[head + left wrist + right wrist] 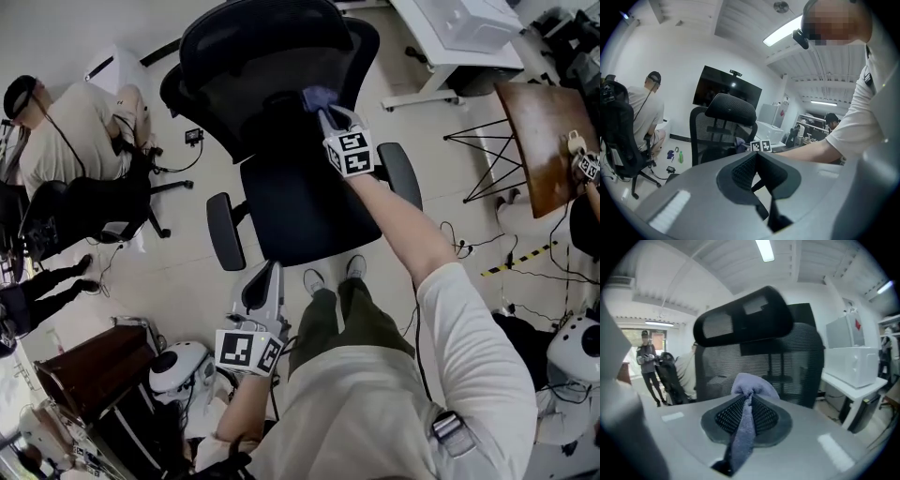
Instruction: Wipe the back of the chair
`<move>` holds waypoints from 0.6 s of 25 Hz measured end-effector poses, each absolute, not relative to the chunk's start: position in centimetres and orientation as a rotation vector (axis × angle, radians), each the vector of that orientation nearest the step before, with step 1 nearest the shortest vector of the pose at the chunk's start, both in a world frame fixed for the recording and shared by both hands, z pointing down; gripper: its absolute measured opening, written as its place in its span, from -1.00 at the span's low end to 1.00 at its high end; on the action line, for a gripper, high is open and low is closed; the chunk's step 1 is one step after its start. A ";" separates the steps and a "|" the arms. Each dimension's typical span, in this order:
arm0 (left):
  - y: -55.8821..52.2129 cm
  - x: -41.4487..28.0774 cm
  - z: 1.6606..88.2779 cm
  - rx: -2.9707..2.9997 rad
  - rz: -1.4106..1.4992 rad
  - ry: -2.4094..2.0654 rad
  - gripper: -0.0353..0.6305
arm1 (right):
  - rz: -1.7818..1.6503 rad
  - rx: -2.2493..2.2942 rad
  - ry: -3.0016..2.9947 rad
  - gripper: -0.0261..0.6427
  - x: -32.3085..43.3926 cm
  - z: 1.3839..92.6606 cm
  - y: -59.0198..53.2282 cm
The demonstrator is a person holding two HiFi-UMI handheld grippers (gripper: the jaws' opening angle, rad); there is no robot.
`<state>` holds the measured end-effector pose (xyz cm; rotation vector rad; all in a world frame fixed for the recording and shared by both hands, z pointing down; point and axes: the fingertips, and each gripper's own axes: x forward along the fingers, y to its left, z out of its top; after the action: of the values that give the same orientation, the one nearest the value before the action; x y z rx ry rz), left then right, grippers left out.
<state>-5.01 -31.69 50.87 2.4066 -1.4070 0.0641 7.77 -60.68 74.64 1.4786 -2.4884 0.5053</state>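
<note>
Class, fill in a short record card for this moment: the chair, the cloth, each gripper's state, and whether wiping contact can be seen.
chair: black office chair with mesh back and headrest, seat towards the person
cloth: lilac-grey cloth, bunched
right gripper: right gripper shut on the cloth, held up at the chair's back
left gripper: left gripper shut, nothing between its jaws, held low, away from the chair
contact: cannot tell whether the cloth touches the mesh

pale tiled floor (pixel 187 291) under white walls (pixel 679 56). a white desk (pixel 473 58) stands beside a brown wooden tabletop (pixel 534 131) on thin black legs. a dark screen (pixel 726 91), probably a television, hangs below a ceiling strip light (pixel 783 35).
</note>
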 end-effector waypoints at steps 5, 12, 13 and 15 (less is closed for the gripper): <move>-31.3 -8.9 50.1 2.342 -0.020 -1.545 -0.70 | 0.456 1.168 -2.642 -0.79 -10.2 76.2 -56.8; -30.6 -15.3 52.8 2.226 -0.048 -1.698 -0.70 | 0.504 1.068 -2.553 -0.80 -19.2 83.3 -59.6; -30.1 -16.2 53.6 2.208 -0.040 -1.710 -0.70 | 0.495 1.067 -2.550 -0.80 -19.5 83.6 -60.0; -29.4 -17.5 55.0 2.180 -0.023 -1.718 -0.70 | 0.484 1.081 -2.541 -0.80 -19.5 83.9 -60.6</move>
<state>-17.51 -29.44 55.00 2.1804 -1.7179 -0.0234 -19.51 -60.57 83.87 1.0809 -2.5407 0.4843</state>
